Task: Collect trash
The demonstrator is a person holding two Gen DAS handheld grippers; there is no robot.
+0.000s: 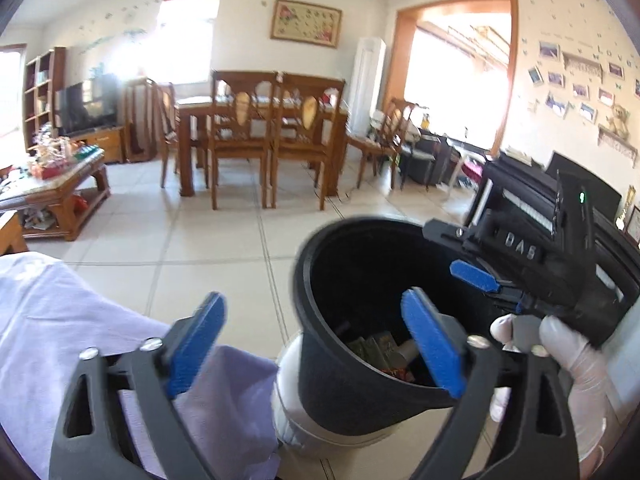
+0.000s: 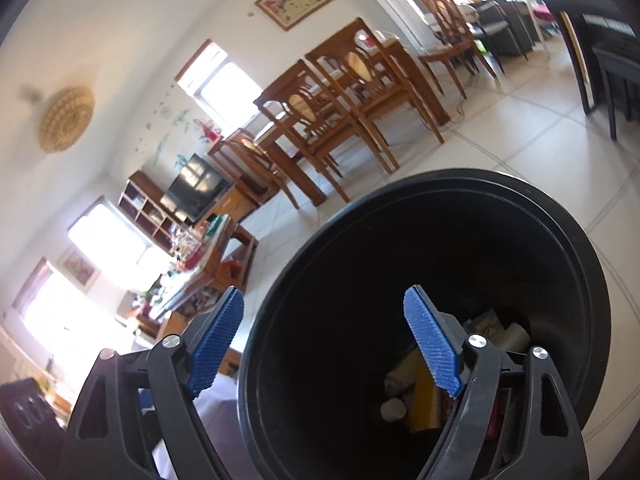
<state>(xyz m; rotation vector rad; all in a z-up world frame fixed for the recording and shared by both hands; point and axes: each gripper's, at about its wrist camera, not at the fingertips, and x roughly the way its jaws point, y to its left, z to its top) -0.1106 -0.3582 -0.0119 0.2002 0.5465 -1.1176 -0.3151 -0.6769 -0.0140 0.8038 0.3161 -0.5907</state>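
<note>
A black trash bin (image 1: 320,248) stands tilted close in front of me, its rim (image 2: 440,184) wide across the right wrist view. Trash (image 1: 384,352) lies at its bottom: wrappers, a box and a small white cup (image 2: 392,408). My left gripper (image 1: 316,344) is open, astride the bin's near wall, its right finger (image 1: 434,348) inside the bin, and nothing is pressed by its pads. My right gripper (image 2: 324,344) is also open, one finger (image 2: 430,340) inside the bin, one outside. In the left wrist view the right gripper (image 1: 496,290) hangs over the bin's far right rim, held by a gloved hand (image 1: 568,352).
A lavender cloth (image 1: 60,320) covers a surface at the lower left. A white rounded container (image 1: 288,364) sits under the bin. Tiled floor (image 1: 224,240) runs to a wooden dining table with chairs (image 1: 256,128). A cluttered coffee table (image 1: 60,184) stands left, a dark piano (image 1: 520,196) right.
</note>
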